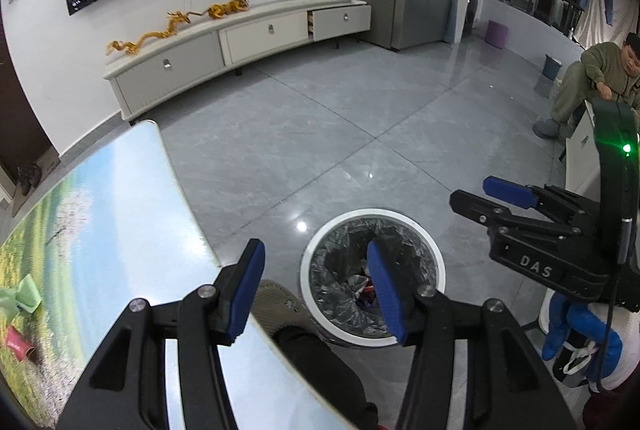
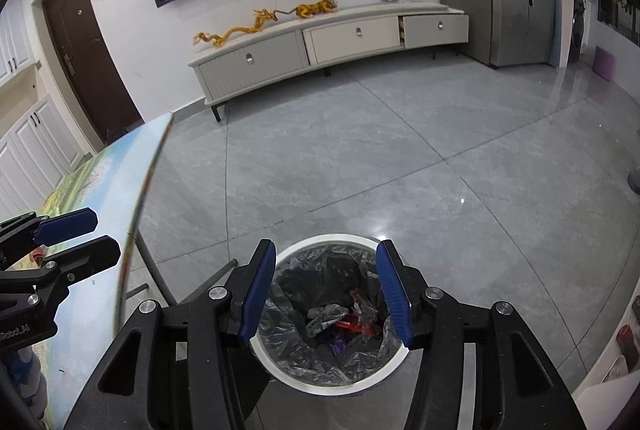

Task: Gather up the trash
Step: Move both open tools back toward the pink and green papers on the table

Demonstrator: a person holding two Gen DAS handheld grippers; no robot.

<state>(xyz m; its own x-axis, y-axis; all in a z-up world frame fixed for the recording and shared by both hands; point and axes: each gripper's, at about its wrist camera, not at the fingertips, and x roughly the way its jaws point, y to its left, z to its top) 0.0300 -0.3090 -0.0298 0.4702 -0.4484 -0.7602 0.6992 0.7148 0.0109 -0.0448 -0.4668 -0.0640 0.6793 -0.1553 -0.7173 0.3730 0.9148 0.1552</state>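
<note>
A round white trash bin (image 2: 320, 388) lined with a black bag stands on the floor; crumpled wrappers (image 2: 348, 322) lie inside. It also shows in the left wrist view (image 1: 434, 262). My right gripper (image 2: 326, 290) is open and empty, directly above the bin's mouth. My left gripper (image 1: 314, 290) is open and empty, over the table's edge just left of the bin. On the table (image 1: 120, 197) lie a green crumpled wrapper (image 1: 22, 300) and a red packet (image 1: 18, 344) at the far left. The right gripper also shows in the left wrist view (image 1: 476, 199).
The table has a landscape-print top with a rounded edge. A TV cabinet (image 1: 248, 37) stands along the far wall across grey tiles. A person (image 1: 600, 77) sits at the right. A white and blue thing (image 1: 576, 334) stands right of the bin.
</note>
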